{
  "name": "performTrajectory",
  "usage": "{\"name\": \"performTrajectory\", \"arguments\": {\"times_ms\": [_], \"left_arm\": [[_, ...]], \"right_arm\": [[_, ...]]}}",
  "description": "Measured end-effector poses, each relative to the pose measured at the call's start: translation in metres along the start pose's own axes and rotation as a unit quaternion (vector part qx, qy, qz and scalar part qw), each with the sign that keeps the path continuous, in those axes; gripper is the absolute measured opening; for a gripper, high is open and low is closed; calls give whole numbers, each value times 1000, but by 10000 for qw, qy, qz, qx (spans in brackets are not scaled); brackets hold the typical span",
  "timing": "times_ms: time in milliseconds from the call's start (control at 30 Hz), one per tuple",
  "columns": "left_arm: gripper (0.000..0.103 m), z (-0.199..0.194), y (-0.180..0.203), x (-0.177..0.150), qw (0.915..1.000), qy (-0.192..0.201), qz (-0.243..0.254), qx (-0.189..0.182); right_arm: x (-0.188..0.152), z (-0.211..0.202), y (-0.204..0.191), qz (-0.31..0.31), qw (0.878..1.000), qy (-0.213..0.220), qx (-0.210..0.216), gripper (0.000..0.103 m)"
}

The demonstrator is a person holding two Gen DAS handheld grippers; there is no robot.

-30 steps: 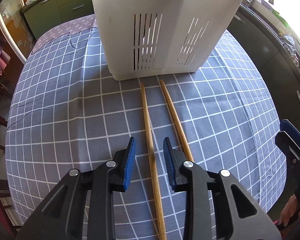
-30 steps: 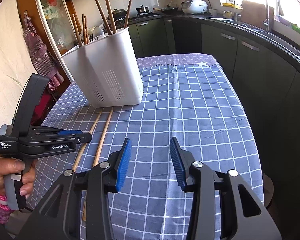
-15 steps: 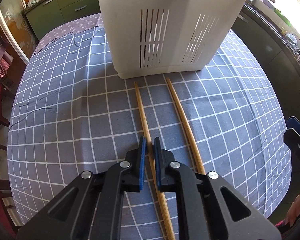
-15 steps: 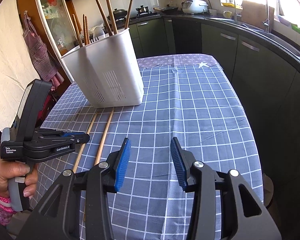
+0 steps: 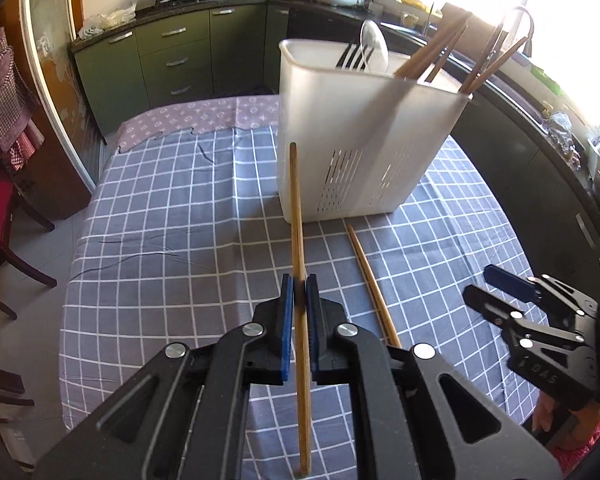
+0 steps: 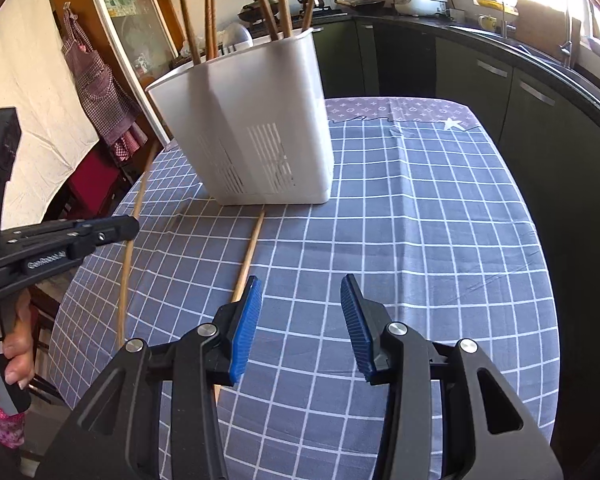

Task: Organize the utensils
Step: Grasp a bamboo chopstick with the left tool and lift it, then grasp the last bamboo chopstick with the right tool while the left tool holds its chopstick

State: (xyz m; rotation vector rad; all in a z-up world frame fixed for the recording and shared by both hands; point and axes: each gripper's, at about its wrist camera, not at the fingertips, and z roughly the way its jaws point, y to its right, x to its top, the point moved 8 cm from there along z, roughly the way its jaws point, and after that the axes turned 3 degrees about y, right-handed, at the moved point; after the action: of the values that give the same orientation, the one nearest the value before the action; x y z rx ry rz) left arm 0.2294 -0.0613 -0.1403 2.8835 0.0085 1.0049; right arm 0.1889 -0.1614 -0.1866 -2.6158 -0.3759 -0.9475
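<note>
My left gripper (image 5: 299, 286) is shut on a wooden chopstick (image 5: 296, 216) and holds it lifted off the cloth, its tip pointing up toward the white utensil holder (image 5: 360, 136). In the right wrist view the same chopstick (image 6: 130, 236) hangs from the left gripper (image 6: 130, 227). A second chopstick (image 5: 370, 280) lies flat on the checked tablecloth in front of the holder; it also shows in the right wrist view (image 6: 249, 254). My right gripper (image 6: 300, 300) is open and empty above the cloth. The holder (image 6: 256, 120) contains several chopsticks, a fork and a spoon.
The table carries a grey-blue checked cloth (image 5: 160, 232). Dark red chairs (image 5: 4, 216) stand at its left side. Green kitchen cabinets (image 5: 172, 60) run along the back and a counter with a sink (image 6: 540, 52) runs along the right.
My left gripper closed on the left chopstick and has lifted it off the cloth, tilting upward so the holder's top comes into view. The right gripper has barely moved.
</note>
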Motion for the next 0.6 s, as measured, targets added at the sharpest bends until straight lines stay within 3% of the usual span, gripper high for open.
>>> {"name": "performTrajectory", "arguments": {"times_ms": [267, 600], "left_arm": [[6, -50, 4, 10, 9978, 649, 116, -25], [6, -70, 9, 8, 9957, 882, 261, -111]], "right_arm": [[3, 51, -37, -442, 9979, -460, -60, 42], [3, 96, -55, -701, 9942, -717, -398, 40]]}}
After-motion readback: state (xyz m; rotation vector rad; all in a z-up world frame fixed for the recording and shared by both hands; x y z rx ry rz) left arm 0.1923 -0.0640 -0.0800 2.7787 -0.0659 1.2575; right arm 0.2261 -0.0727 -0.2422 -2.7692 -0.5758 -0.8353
